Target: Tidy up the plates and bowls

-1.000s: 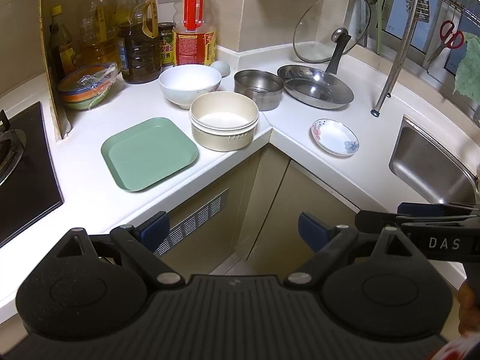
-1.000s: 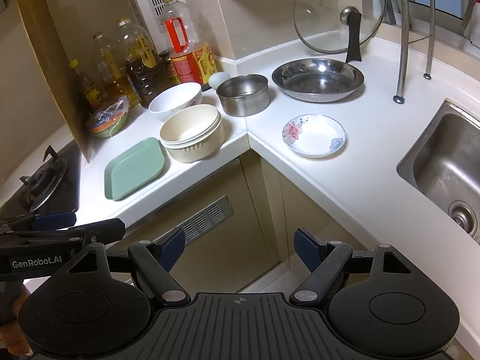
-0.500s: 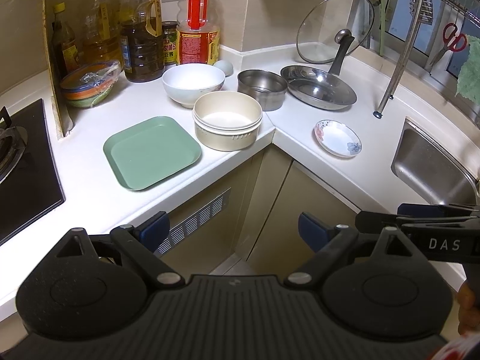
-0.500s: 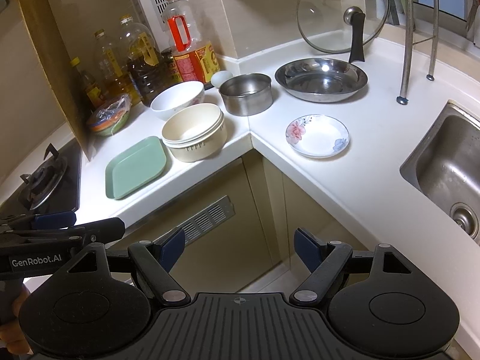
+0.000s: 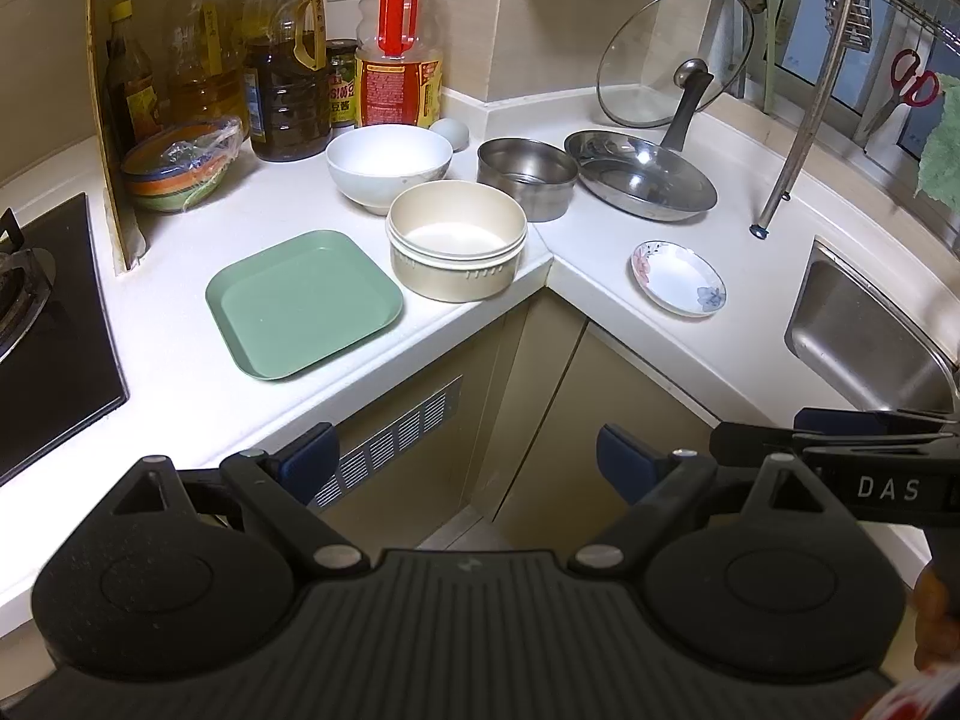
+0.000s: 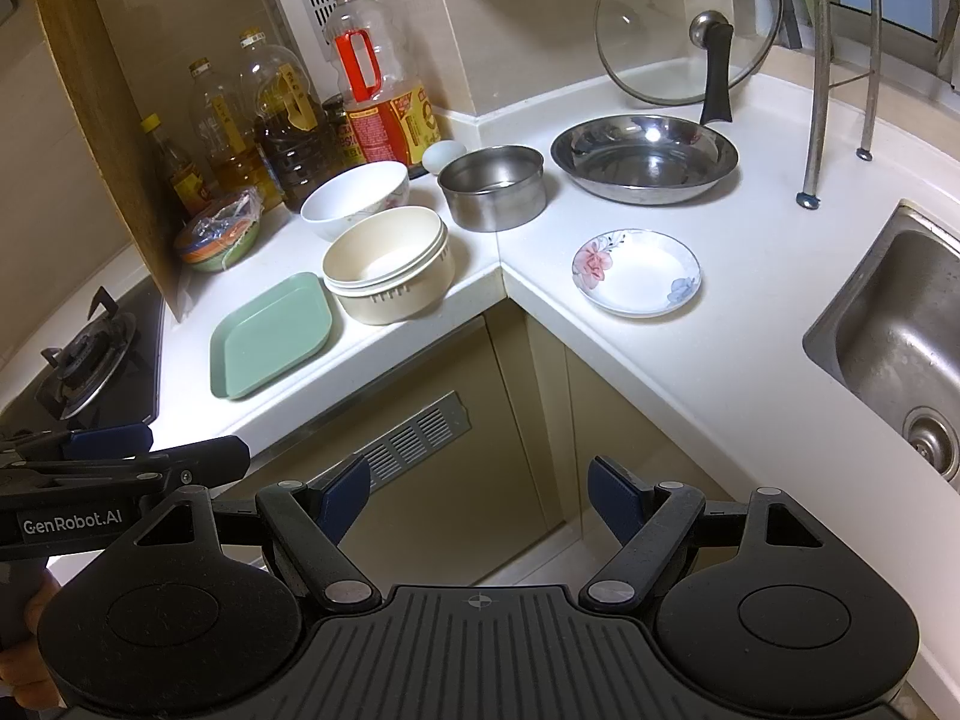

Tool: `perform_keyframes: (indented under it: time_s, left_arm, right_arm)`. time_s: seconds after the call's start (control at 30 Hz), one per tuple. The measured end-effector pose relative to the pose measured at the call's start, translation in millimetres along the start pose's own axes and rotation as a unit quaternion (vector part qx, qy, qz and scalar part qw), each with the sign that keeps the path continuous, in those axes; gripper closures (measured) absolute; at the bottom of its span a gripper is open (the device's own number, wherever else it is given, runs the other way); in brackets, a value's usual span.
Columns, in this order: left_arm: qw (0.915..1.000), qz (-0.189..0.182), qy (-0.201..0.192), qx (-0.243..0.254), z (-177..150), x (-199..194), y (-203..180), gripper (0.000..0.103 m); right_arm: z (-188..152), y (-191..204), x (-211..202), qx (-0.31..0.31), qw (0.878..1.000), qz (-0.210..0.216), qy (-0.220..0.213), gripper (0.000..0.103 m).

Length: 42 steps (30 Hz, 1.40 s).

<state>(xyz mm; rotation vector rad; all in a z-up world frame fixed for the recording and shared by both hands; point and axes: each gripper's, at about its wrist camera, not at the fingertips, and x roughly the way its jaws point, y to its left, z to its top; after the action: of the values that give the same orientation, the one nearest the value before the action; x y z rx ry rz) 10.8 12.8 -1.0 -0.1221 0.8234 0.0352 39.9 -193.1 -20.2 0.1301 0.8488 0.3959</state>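
Note:
On the white corner counter lie a green square plate (image 5: 303, 303) (image 6: 271, 333), a cream bowl (image 5: 457, 247) (image 6: 389, 264), a white bowl (image 5: 389, 165) (image 6: 355, 199), a steel bowl (image 5: 528, 177) (image 6: 493, 186), a steel pan (image 5: 641, 174) (image 6: 643, 157) and a small flowered dish (image 5: 678, 278) (image 6: 636, 271). My left gripper (image 5: 467, 462) is open and empty, held in front of the counter below the cream bowl. My right gripper (image 6: 479, 495) is open and empty, also short of the counter edge, below the flowered dish.
Oil bottles (image 5: 288, 60) and a wrapped colourful bowl (image 5: 177, 167) stand at the back left beside a gas stove (image 5: 36, 324). A glass lid (image 5: 675, 60) leans on the wall. A sink (image 6: 900, 330) lies at the right, with a rack leg (image 6: 819, 90) near it.
Both grippers have moved slightly forward and up toward the counter; the dishes sit a little lower and larger in view. Nothing on the counter has moved.

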Motion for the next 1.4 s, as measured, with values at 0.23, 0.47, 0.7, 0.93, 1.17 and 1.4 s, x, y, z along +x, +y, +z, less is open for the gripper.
perform_keyframes:
  time_s: [0.23,0.47,0.7,0.93,1.17,1.4]
  left_arm:
    - [1.0,0.003,0.004,-0.004,4.1,5.6,-2.3,0.011]
    - [0.9998,0.009,0.009,-0.013,9.4,14.0,-4.5,0.011]
    - [0.9992,0.018,0.018,-0.033,17.4,26.5,-0.7,0.011]
    - [0.9967,0.045,0.02,-0.065,23.1,36.3,9.9,0.011]
    - [0.9905,0.086,0.024,-0.105,27.1,45.6,25.0,0.011]
    - [0.9816,0.115,0.016,-0.152,29.2,50.3,37.3,0.011]
  right_arm:
    - [0.5,-0.3,2.2,-0.001,1.0,0.001,0.001,0.023]
    - [5.8,-2.9,13.6,-0.001,1.0,0.005,0.01,0.023]
    - [19.8,-11.9,29.1,-0.005,1.0,0.02,0.023,0.023]
    - [35.5,-16.6,53.4,-0.015,0.998,0.05,0.037,0.023]
    - [53.0,-16.5,78.8,-0.036,0.994,0.094,0.049,0.024]
    - [67.6,-10.4,104.7,-0.07,0.985,0.146,0.065,0.024]
